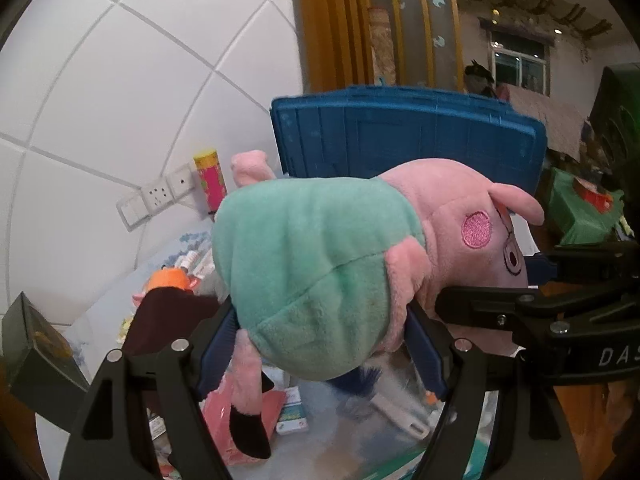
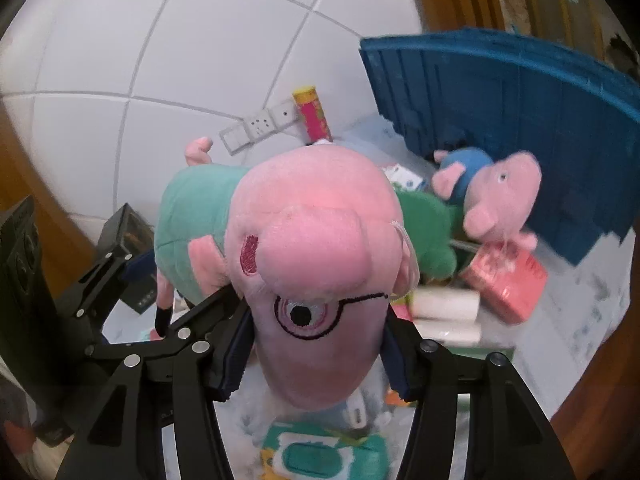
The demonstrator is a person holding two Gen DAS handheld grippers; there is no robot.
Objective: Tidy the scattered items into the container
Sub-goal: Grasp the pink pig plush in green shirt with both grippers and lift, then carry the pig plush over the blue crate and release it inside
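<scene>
pink plush pig [image 1: 320, 264] in teal shirt, embroidered glasses.

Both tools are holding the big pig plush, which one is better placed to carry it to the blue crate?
Probably the left tool: it clamps the big pig plush around its green body, the bulk of it, facing the blue crate. The right tool only pinches the head.

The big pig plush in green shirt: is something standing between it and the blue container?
Nothing visible blocks it. The big pig plush is held up by both grippers, left gripper on its body, right gripper on its head, above the clutter. The blue container stands right behind it, open air between.
</scene>
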